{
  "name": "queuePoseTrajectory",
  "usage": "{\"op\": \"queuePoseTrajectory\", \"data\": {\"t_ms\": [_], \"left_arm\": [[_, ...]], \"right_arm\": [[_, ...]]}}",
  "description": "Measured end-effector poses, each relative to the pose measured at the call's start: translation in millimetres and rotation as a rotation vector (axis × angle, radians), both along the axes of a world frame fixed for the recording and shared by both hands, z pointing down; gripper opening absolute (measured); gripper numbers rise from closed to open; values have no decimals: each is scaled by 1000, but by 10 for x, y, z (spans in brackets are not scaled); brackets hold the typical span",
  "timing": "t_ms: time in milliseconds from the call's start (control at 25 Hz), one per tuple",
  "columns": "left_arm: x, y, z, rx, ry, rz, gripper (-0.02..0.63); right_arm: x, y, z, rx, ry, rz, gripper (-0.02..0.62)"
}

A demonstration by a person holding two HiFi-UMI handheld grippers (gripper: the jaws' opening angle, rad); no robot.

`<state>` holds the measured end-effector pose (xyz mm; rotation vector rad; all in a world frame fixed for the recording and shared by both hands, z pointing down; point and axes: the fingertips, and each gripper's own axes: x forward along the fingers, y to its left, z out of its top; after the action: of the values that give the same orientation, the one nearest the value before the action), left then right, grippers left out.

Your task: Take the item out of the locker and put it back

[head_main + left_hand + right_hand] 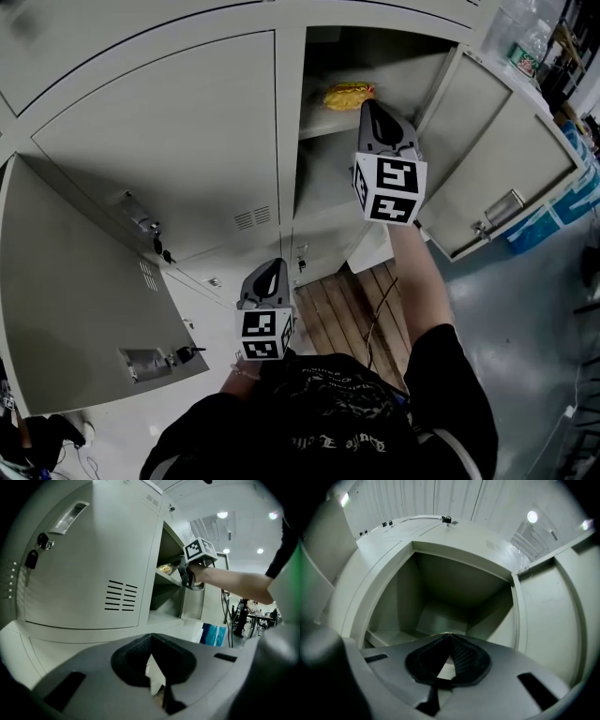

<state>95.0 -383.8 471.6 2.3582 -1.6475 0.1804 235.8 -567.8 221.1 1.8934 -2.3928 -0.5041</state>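
A yellow, bun-like item lies on the shelf in the open locker compartment; it also shows in the left gripper view as the item. My right gripper is raised at the compartment's mouth, its tips just right of the item, jaws shut with nothing between them. In its own view the right gripper points into the bare compartment, and the item is hidden. My left gripper hangs low in front of the closed lockers, shut and holding nothing, seen as the left gripper in its own view.
The compartment's door stands swung out to the right. Another open locker door juts out at the lower left. Keys hang from a closed door. Wooden boards and cables lie on the floor below.
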Motion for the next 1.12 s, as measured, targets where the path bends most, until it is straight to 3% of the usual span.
{"op": "queuePoseTrajectory", "data": {"t_ms": [600,1120], "left_arm": [[224,383,-95,23,-4,14,6],[344,1038,-156,36,0,-21,6]], "right_arm": [[198,785,-357,127,0,-59,3],[409,1665,-144,115,7,-122,3]]}}
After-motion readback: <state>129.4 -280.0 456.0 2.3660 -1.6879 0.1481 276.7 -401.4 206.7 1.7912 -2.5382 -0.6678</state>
